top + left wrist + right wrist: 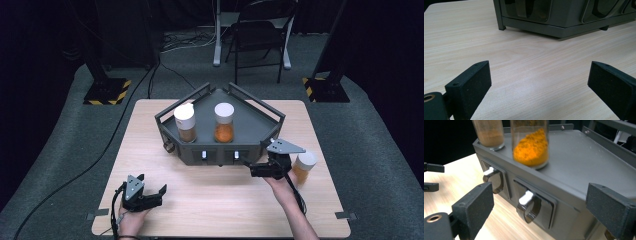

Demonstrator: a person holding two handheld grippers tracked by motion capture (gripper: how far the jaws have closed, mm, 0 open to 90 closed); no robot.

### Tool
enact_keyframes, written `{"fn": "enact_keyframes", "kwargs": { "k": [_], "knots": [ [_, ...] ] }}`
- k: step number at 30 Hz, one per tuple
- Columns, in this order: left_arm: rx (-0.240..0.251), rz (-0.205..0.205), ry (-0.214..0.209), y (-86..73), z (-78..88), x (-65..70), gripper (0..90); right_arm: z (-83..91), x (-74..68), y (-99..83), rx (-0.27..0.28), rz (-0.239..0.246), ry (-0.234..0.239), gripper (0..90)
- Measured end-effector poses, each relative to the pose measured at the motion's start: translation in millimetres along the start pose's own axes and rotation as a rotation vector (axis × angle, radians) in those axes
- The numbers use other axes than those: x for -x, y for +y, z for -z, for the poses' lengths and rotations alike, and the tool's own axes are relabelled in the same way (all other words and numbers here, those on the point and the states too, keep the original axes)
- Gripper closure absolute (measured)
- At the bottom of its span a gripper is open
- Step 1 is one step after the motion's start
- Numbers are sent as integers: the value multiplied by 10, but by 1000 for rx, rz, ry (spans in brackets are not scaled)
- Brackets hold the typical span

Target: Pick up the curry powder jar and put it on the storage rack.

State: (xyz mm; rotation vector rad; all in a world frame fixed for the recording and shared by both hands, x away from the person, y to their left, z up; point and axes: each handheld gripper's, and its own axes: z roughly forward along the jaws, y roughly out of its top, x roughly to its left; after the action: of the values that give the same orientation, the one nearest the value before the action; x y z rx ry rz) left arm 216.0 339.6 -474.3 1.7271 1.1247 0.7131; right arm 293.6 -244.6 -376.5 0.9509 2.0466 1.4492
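a pale wooden table [150, 150] seen from above, with a person's forearms entering from the near edge. at the left, the left gripper [150, 187], black with a grey three-cornered plate on top, rests low near the table's front left corner, well apart from everything else; its jaws are spread wide with nothing between them, and in the left gripper view they frame bare wood with the lower edge of the rack beyond. in the middle of the table stands a dark grey five-sided metal rack [250, 130] with low rails along its back edges and two small white-tipped latches [526, 197] on its front face. on the rack's top, toward the left, stands a clear glass jar of brown powder with a white lid [185, 122], and just right of it a clear glass jar of bright orange powder with a white lid [224, 122]; the two stand upright, near each other but apart. further right, the right gripper [246, 163] is held level just at the rack's front right corner, pointing left along the front face; its jaws stand fully spread and hold nothing, and in the right gripper view they flank the latched front panel without touching it. at the far right, beside that hand, a third clear jar of pale orange powder with a white lid [304, 166] stands on the table, off the rack.
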Motion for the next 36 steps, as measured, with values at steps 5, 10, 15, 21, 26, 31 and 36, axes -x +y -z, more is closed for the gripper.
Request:
{"fn": "enact_keyframes", "kwargs": {
  "k": [5,10,15,21,26,31,36],
  "knots": [
    [1,-3,1,-1,1,4,49,71,32,-129,0,-11,-6,71],
    [-1,0,-1,2,-2,-1,49,135,59,-271,-7,-20,-13,71],
    [-1,-3,0,1,0,2,49,207,87,-453,-4,-46,-9,71],
    [0,-5,1,-1,1,5,48,256,81,-622,-23,-44,-26,71],
    [1,-6,2,-2,2,7,48,288,72,-728,-36,-42,-31,72],
    [-1,-5,0,0,3,6,48,316,63,-840,-47,-38,-35,73],
    [0,1,0,-2,3,1,48,346,58,-934,-54,-47,-40,75]
  ]
}}
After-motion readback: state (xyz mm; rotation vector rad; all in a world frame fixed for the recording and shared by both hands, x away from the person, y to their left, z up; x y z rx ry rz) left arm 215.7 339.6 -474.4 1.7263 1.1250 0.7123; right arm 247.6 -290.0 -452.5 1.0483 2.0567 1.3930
